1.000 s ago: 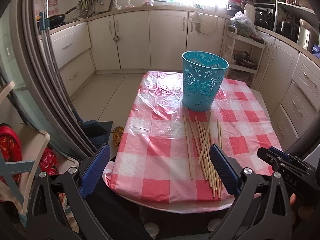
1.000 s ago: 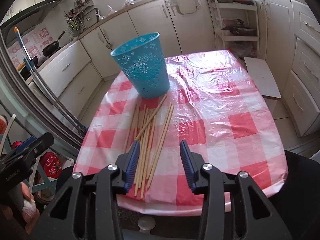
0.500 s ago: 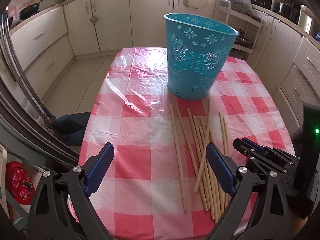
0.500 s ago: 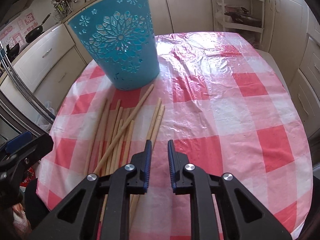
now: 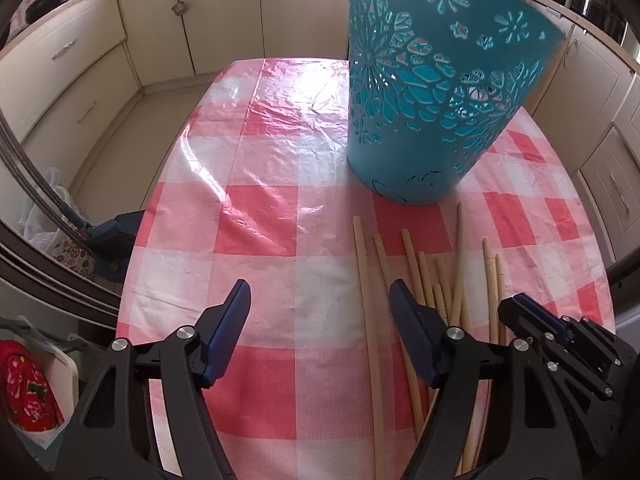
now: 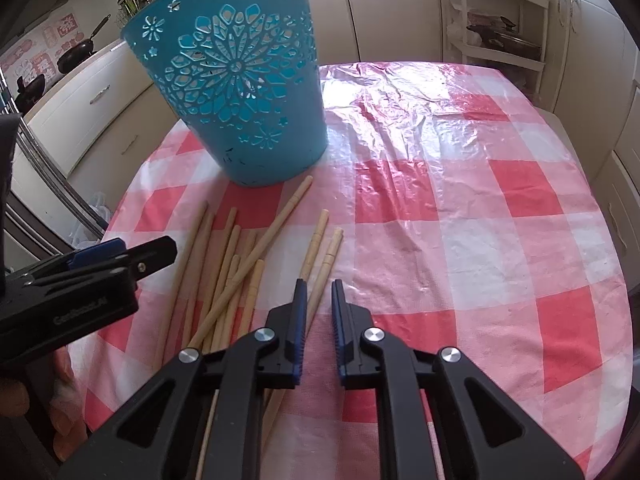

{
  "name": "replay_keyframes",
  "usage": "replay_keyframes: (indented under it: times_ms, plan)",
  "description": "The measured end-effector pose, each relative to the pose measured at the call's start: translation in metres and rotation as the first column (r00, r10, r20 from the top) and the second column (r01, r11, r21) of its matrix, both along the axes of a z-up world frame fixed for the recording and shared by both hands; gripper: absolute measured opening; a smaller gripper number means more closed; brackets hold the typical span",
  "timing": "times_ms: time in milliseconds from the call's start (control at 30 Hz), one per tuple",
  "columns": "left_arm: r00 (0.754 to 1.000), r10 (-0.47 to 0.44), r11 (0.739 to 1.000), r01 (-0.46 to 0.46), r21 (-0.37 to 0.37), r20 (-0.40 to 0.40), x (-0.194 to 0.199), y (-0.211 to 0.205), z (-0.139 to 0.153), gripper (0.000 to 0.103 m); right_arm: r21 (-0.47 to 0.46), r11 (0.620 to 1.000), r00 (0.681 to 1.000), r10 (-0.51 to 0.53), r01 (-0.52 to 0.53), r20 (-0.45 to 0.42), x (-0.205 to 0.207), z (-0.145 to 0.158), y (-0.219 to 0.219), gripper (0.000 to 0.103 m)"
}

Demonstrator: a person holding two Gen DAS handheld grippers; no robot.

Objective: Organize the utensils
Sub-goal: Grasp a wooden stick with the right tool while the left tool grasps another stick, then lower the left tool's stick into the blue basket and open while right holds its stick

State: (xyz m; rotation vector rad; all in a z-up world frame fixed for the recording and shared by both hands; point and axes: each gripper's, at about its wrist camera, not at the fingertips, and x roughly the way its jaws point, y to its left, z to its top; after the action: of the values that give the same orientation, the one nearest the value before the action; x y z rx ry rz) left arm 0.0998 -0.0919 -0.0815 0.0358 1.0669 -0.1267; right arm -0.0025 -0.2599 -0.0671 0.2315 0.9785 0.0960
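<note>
**Now: both grippers low over the chopstick pile, nothing picked**

Nearest first. Right gripper [image 6: 319, 292] has its jaws drawn almost fully together, only a narrow slit between the blue pads. One chopstick of the pair at the right edge of the pile runs up into that slit in the right wrist view; I can't tell whether the pads actually pinch it or just sit above it.

Left gripper [image 5: 320, 300] is partly spread and its jaws are closing. Between them is bare tablecloth [image 5: 256, 216], plus the leftmost chopstick lying just inside the right-hand finger. Pads touch nothing. It also shows in the right wrist view at the left edge [image 6: 120, 252].

Chopsticks [image 6: 224, 264] lie loose on the red-and-white checked cloth, roughly parallel, one crossing diagonally over the others. They fan out between the two grippers and reach toward the bin.

Blue perforated bin [image 5: 432, 92] stands upright just beyond the chopstick tips, near them but not touching as far as I can see.

Behind the table: cream kitchen cabinets [image 5: 72, 64].
</note>
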Motion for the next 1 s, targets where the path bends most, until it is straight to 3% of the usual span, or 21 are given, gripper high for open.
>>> replay_keyframes:
  times_ms: [200,333,400,500,633,733,833,1000]
  plan:
    - [1.0,-0.022,0.999,0.022,0.045,0.003,0.007,-0.007,-0.011,0.047,0.03,0.999,0.999,0.031,-0.031,-0.012,0.002,-0.001,-0.01,0.007]
    - [0.998,-0.061,0.997,0.06,0.042,0.013,0.01,-0.011,-0.01,0.031,-0.043,0.996,0.997,0.076,-0.076,-0.005,0.008,0.0,-0.001,0.007]
    - [0.996,-0.087,0.996,0.087,0.028,0.004,0.014,-0.013,-0.009,0.008,-0.066,0.992,0.995,0.104,-0.104,-0.014,0.009,0.0,0.005,0.007]
    - [0.993,-0.11,0.993,0.109,-0.035,-0.034,0.018,-0.009,-0.007,0.005,-0.078,0.988,0.991,0.133,-0.135,-0.029,0.009,0.003,0.003,0.006]
    - [0.994,-0.11,0.988,0.108,-0.114,-0.017,0.006,0.008,0.008,0.005,-0.08,0.987,0.99,0.138,-0.141,-0.039,0.004,-0.001,-0.009,0.006]
    - [0.993,-0.111,0.978,0.115,-0.176,0.031,-0.01,0.021,0.038,0.005,-0.047,0.988,0.99,0.144,-0.144,-0.003,-0.003,-0.002,-0.015,0.006]
    - [0.985,-0.111,0.966,0.139,-0.219,0.134,-0.021,0.032,0.086,0.005,-0.016,0.991,0.99,0.135,-0.135,0.028,-0.006,-0.004,-0.019,0.006]
    - [0.926,-0.075,0.937,0.192,-0.293,0.369,-0.018,0.039,0.186,0.005,0.034,0.992,0.99,0.122,-0.125,0.075,-0.011,-0.008,-0.026,0.006]
